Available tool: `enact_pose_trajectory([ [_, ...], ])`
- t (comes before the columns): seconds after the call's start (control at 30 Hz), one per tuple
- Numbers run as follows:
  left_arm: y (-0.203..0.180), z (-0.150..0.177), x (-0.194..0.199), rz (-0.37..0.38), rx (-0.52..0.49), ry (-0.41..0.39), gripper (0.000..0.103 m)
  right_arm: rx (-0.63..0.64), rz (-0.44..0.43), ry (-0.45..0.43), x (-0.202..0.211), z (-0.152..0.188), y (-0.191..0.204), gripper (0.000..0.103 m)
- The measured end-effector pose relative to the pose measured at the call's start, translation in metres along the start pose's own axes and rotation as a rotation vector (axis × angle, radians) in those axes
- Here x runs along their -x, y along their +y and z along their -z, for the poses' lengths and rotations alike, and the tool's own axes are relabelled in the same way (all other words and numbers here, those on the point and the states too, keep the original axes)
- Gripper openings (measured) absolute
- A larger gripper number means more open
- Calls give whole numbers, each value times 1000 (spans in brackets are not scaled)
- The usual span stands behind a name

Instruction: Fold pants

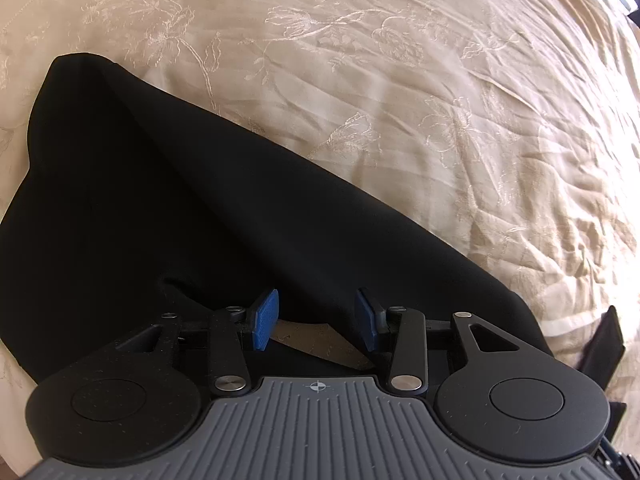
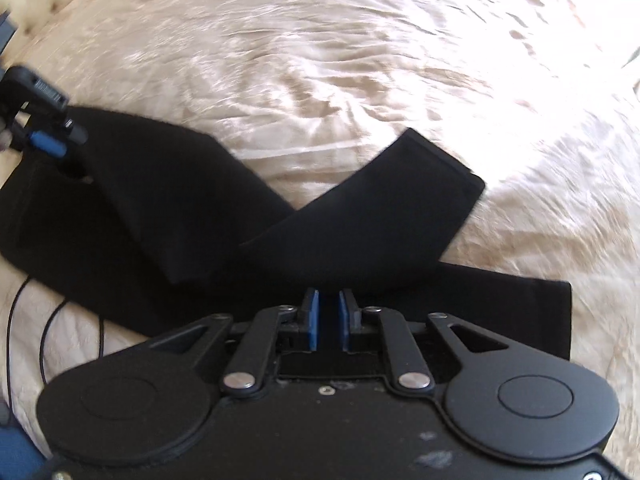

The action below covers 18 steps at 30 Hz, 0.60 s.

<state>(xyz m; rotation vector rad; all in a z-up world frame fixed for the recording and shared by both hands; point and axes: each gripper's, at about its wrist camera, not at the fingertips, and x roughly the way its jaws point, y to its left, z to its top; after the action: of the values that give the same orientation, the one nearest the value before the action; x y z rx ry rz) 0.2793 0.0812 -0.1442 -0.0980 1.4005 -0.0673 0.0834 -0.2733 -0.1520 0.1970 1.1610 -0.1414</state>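
- The left gripper (image 1: 316, 320) points steeply downward, its two blue pads (image 1: 265, 320) spread well apart with a clear gap between them.
- Nothing is pinched between the left pads; both blue faces show bare.
- Its black linkage arms splay outward from the grey ribbed body.
- The right gripper (image 2: 329, 320) also tilts steeply down, its blue pads (image 2: 313, 322) standing close together, parted by only a narrow slot.
- Whether anything sits in that slot cannot be told; it is dark there.
- In the right wrist view the left gripper (image 2: 50, 142) appears at the far left edge, blurred, one blue pad visible.
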Motion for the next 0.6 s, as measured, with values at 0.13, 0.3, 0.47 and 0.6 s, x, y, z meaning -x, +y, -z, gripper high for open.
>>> enact_pose_trajectory([
  [0.13,3,-4,-11,-7,12,30,41,-195,53,-32,-8,-15,-10,28],
  [0.3,2,-7,-23,-9,12,50,42,-273,113,-49,-33,-44,-1,33],
  [0.47,5,-11,-33,26,30,66,45,-313,220,-24,-68,-75,12,36],
  [0.6,7,-15,-40,49,45,74,32,-313,300,48,-96,-83,20,37],
])
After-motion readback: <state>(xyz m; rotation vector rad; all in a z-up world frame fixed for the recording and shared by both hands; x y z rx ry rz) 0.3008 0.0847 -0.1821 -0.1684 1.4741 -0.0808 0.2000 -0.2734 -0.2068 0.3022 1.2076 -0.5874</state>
